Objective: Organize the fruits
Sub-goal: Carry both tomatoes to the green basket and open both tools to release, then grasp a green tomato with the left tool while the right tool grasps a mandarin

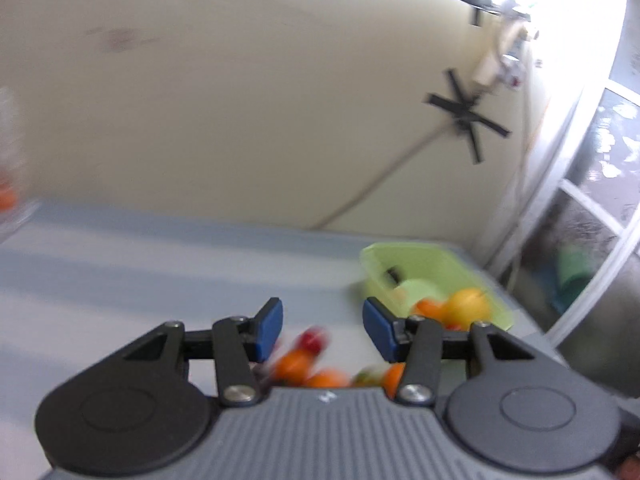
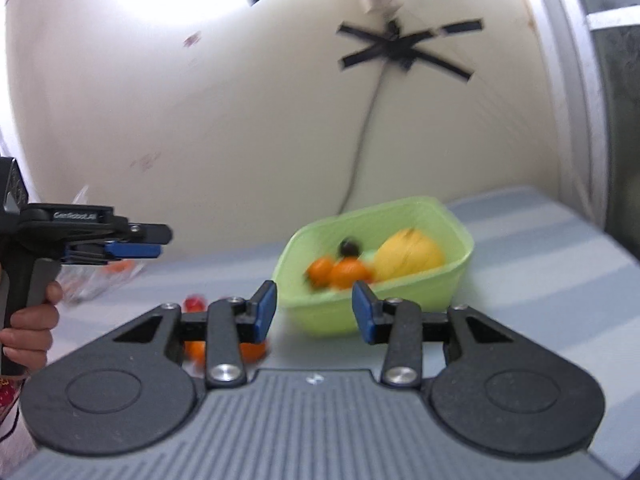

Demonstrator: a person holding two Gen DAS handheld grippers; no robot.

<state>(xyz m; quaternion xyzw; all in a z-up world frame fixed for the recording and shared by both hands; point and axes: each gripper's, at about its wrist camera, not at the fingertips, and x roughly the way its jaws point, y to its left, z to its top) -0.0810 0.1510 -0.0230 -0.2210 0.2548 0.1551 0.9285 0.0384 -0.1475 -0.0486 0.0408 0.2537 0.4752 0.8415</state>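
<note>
A light green tub [image 2: 400,216] stands on the grey table and holds two oranges [image 2: 348,272], a yellow fruit [image 2: 412,254] and a small dark fruit [image 2: 349,246]. It also shows in the left wrist view [image 1: 404,256] at the right. My left gripper [image 1: 323,330] is open and empty above loose oranges [image 1: 296,364] and a red fruit [image 1: 312,340] on the table. My right gripper [image 2: 314,312] is open and empty just in front of the tub. The left gripper [image 2: 136,245] shows from the side in the right wrist view.
A clear plastic bag [image 2: 96,276] with something orange lies at the left by the wall. A red fruit [image 2: 194,304] and oranges [image 2: 252,350] lie under my right gripper's left finger. A cable taped to the wall [image 2: 400,50] hangs behind the tub. A window frame [image 1: 580,216] is at the right.
</note>
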